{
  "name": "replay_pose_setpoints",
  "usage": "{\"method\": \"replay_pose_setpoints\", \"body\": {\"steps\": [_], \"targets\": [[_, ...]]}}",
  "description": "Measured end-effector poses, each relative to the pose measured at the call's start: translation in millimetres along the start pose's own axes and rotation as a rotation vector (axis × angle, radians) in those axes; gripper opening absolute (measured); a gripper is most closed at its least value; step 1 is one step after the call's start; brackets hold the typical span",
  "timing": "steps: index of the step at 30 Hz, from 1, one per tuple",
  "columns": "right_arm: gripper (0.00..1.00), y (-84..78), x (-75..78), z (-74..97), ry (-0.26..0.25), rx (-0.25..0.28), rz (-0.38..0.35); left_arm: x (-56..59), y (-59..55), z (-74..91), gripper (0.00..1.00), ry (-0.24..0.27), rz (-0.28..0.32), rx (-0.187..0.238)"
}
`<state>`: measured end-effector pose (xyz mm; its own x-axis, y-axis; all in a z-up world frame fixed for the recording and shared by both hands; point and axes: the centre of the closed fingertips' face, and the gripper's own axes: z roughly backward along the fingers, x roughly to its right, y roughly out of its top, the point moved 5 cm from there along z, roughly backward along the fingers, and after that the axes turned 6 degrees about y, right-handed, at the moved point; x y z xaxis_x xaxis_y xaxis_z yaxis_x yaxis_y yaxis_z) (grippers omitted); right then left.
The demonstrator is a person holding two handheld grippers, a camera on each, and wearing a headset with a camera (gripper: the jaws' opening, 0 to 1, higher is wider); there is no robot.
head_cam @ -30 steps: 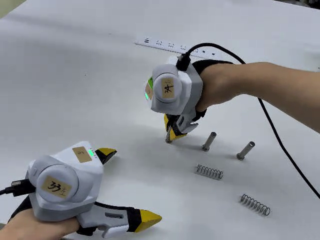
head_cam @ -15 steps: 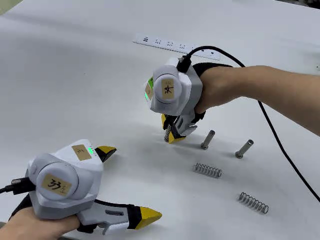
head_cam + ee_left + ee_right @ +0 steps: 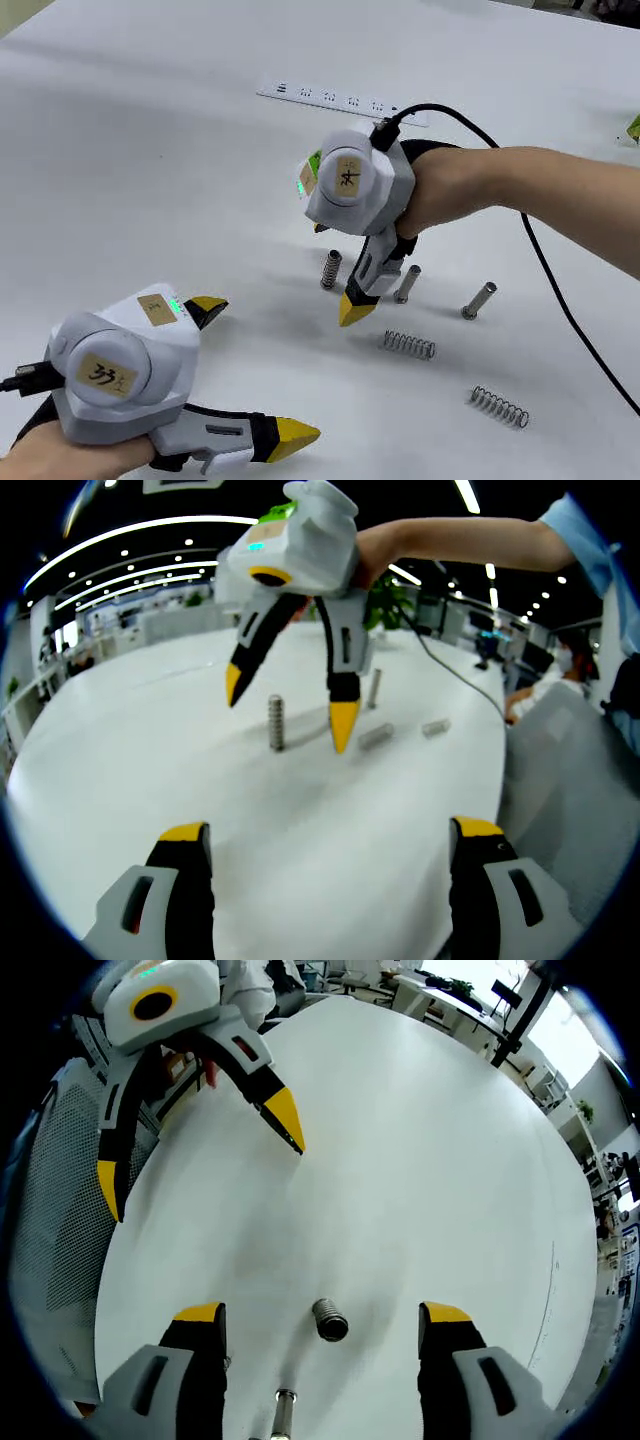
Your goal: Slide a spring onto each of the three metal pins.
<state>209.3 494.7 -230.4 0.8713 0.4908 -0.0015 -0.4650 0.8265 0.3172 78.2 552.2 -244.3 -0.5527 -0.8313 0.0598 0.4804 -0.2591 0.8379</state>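
Observation:
One metal pin (image 3: 330, 270) stands upright on the white table (image 3: 150, 150) with a spring wound around it; it also shows from the side as the sprung pin (image 3: 276, 723) and from above as the sprung pin (image 3: 330, 1322). My right gripper (image 3: 338, 272) hangs open just above it, jaws spread to either side and touching nothing. Two bare pins (image 3: 406, 284) (image 3: 478, 300) stand to its right. Two loose springs (image 3: 408, 345) (image 3: 498, 407) lie nearer me. My left gripper (image 3: 252, 370) is open and empty at the lower left.
A white power strip (image 3: 340, 100) lies at the back of the table. A black cable (image 3: 545, 270) runs from the right gripper across the right side. In the right gripper view a bare pin (image 3: 284, 1410) sits near the bottom edge.
The right gripper, earlier low and shut around the spring at the pin, has let go, opened and lifted. The pin now stands alone wearing the spring. The left gripper stayed put.

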Motion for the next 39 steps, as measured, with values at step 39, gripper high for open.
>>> {"method": "replay_pose_setpoints", "body": {"steps": [39], "targets": [[0.99, -95.6, -88.0, 84.0, -0.301, 0.452, -0.526, 7.0, 20.8, -7.8, 1.00, -0.049, -0.097, 0.000]]}}
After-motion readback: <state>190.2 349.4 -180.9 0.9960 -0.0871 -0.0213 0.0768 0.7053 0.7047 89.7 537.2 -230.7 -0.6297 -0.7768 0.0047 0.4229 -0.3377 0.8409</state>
